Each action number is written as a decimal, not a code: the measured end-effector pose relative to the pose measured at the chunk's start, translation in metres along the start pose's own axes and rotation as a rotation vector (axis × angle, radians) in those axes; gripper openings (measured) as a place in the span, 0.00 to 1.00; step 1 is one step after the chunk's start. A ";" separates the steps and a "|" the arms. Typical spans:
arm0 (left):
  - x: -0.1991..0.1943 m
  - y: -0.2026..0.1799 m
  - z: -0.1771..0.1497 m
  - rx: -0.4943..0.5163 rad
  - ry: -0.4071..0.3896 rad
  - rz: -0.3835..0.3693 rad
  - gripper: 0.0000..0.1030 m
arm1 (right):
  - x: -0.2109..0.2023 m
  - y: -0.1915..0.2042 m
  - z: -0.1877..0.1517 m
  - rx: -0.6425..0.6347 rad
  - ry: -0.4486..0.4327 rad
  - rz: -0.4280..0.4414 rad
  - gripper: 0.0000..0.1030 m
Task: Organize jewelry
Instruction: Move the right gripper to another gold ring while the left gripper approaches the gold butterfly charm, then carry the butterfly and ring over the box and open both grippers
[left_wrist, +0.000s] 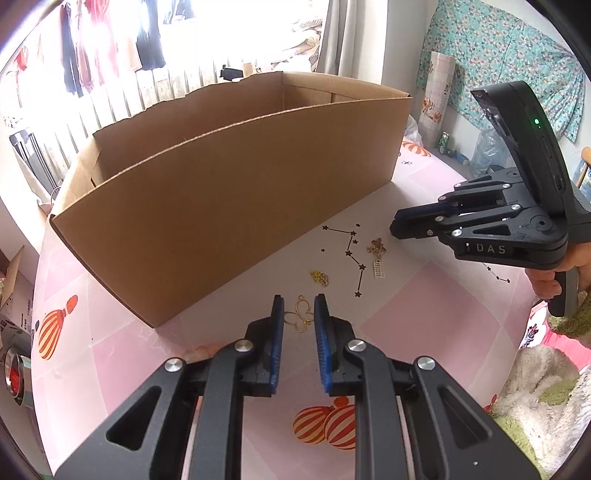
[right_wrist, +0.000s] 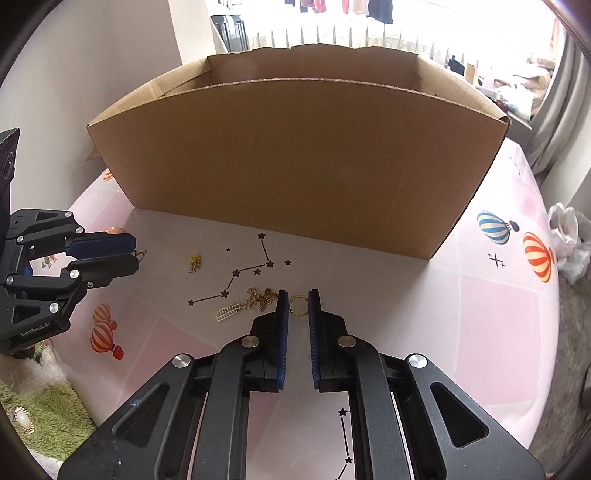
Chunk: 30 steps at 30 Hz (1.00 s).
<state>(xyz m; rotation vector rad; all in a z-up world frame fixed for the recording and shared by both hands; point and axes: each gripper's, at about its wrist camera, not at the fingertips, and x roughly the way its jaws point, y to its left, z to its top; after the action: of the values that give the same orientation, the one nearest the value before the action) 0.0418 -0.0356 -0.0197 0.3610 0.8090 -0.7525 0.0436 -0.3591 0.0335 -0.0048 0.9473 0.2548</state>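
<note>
Left tool (left_wrist: 299, 314) pinching gold butterfly charm (left_wrist: 302, 318), right tool (right_wrist: 297, 306) clamped on gold ring (right_wrist: 298, 305); cardboard box (right_wrist: 295, 158) behind

Gold butterfly outline (left_wrist: 302, 318), gold ring (right_wrist: 298, 305), butterfly charm (right_wrist: 266, 298), all flat beside cardboard box (right_wrist: 295, 155)

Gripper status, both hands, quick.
Left gripper: closed on the gold butterfly pendant.
Right gripper: closed on the small gold ring.
</note>
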 end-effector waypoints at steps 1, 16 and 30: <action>-0.003 0.000 0.001 0.003 -0.005 -0.001 0.15 | -0.004 -0.002 0.000 0.005 -0.007 0.002 0.08; -0.081 0.027 0.089 -0.003 -0.184 -0.143 0.15 | -0.110 -0.023 0.079 -0.043 -0.263 0.115 0.08; 0.118 0.128 0.184 -0.334 0.438 -0.250 0.15 | 0.068 -0.023 0.166 0.079 0.351 0.270 0.08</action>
<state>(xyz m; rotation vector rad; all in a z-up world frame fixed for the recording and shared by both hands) 0.2836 -0.1041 0.0118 0.1224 1.3913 -0.7627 0.2195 -0.3473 0.0733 0.1557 1.3089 0.4762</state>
